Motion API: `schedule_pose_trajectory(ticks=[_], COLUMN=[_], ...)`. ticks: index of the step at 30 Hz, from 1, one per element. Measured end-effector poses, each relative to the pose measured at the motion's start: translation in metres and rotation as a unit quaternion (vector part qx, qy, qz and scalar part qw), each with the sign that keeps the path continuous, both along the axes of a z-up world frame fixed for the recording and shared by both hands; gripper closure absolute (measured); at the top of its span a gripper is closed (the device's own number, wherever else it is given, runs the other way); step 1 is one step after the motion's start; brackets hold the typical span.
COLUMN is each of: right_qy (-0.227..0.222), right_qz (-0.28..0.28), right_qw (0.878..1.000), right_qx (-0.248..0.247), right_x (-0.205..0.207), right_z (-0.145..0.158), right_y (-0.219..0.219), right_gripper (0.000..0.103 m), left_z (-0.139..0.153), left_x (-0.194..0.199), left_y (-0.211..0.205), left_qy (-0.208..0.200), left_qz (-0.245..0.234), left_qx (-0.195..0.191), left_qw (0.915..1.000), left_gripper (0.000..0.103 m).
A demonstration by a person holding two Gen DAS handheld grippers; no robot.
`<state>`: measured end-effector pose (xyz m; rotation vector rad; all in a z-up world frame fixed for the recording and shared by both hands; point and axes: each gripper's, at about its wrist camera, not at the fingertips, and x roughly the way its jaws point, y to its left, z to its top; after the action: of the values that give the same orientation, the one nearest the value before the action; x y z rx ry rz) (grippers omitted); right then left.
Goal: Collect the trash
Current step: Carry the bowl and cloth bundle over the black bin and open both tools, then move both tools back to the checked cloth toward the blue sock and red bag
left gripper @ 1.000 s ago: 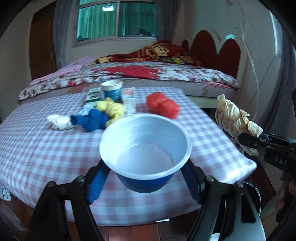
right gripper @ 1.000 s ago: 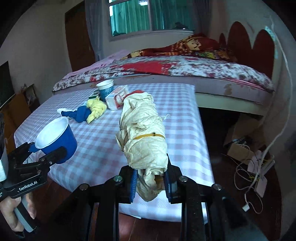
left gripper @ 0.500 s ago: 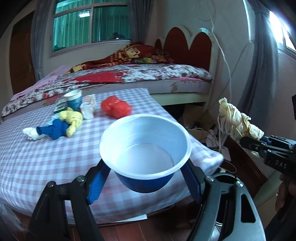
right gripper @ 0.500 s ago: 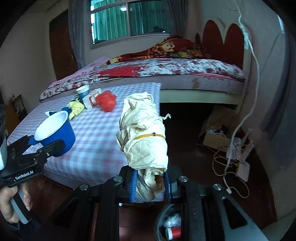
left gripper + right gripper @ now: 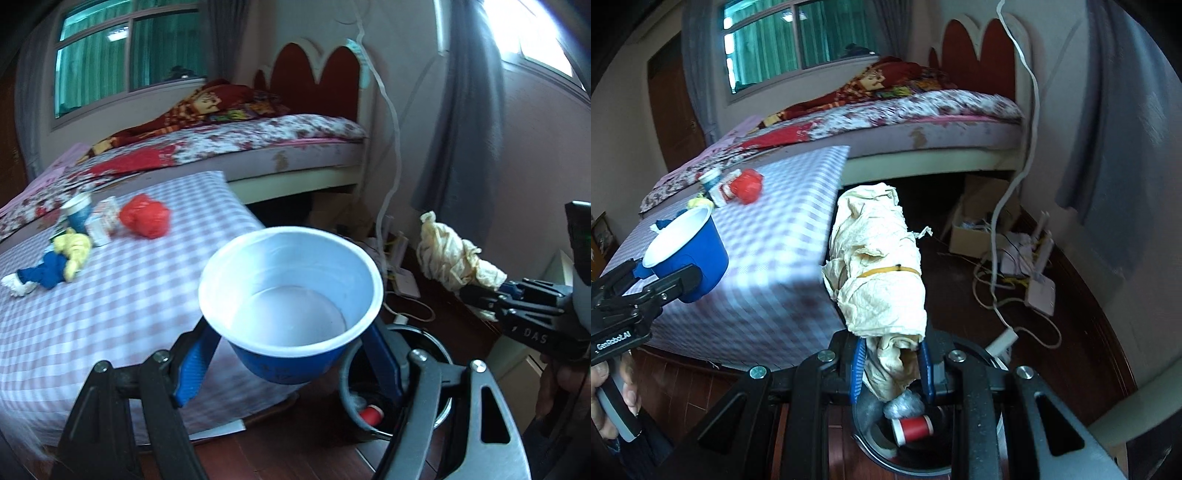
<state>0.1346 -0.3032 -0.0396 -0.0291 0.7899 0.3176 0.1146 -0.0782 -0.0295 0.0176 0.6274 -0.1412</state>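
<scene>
Blue plastic cup (image 5: 291,314), empty and white inside, sits clamped between the pads of the left tool (image 5: 288,354), held in the air just past the tabletop (image 5: 147,295) edge and beside the bin (image 5: 436,343) on the floor. The right tool (image 5: 892,365) pinches a crumpled cream paper wad (image 5: 879,273), banded with a rubber band, directly above the bin's mouth, where a red spool (image 5: 912,428) already lies. The risk I see: the tall wad could tip on release and land on the rim or floor, and the cup, off to the side, could miss unless brought over the opening. More trash, including a red wad (image 5: 146,218), waits near the tabletop's far edge
</scene>
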Motion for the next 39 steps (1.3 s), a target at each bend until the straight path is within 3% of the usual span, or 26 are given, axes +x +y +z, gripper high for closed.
schedule_pose_trajectory(ticks=[6, 13, 24, 25, 26, 27, 28, 33, 35, 39], right_qy=[0.026, 0.064, 0.142, 0.15, 0.168, 0.18, 0.189, 0.208, 0.212, 0.203], right_qz=[-0.016, -0.015, 0.042, 0.045, 0.05, 0.042, 0.02, -0.01, -0.014, -0.014], right_qw=[0.999, 0.997, 0.987, 0.985, 0.982, 0.979, 0.976, 0.972, 0.972, 0.974], right_qx=[-0.012, -0.036, -0.068, -0.071, -0.074, -0.087, -0.107, -0.107, -0.101, -0.102], right_x=[-0.008, -0.005, 0.013, 0.014, 0.018, 0.02, 0.022, 0.022, 0.023, 0.023], right_z=[-0.017, -0.041, -0.096, -0.101, -0.111, -0.12, -0.129, -0.139, -0.137, -0.135], right_y=[-0.03, -0.05, -0.055, -0.054, -0.055, -0.056, -0.06, -0.075, -0.075, -0.071], right_gripper=[0.077, 0.077, 0.077, 0.072, 0.056, 0.04, 0.012, 0.008, 0.001, 0.001], left_z=[-0.013, -0.046, -0.098, -0.102, -0.106, -0.109, -0.112, -0.122, -0.123, -0.117], left_x=[-0.005, 0.007, 0.039, 0.04, 0.043, 0.045, 0.045, 0.04, 0.037, 0.03], left_y=[-0.042, -0.078, -0.101, -0.104, -0.105, -0.105, -0.101, -0.079, -0.074, -0.069], left_qy=[0.018, 0.068, 0.137, 0.145, 0.154, 0.164, 0.165, 0.166, 0.162, 0.15], left_qz=[-0.053, -0.104, -0.145, -0.153, -0.155, -0.151, -0.135, -0.085, -0.067, -0.051], left_qx=[-0.002, -0.01, -0.029, -0.035, -0.041, -0.043, -0.049, -0.041, -0.025, -0.013], left_qw=[0.9984, 0.9922, 0.9794, 0.977, 0.975, 0.9739, 0.9759, 0.9816, 0.9842, 0.9872], left_gripper=[0.027, 0.027, 0.026, 0.025, 0.021, 0.004, 0.001, 0.001, 0.001, 0.001])
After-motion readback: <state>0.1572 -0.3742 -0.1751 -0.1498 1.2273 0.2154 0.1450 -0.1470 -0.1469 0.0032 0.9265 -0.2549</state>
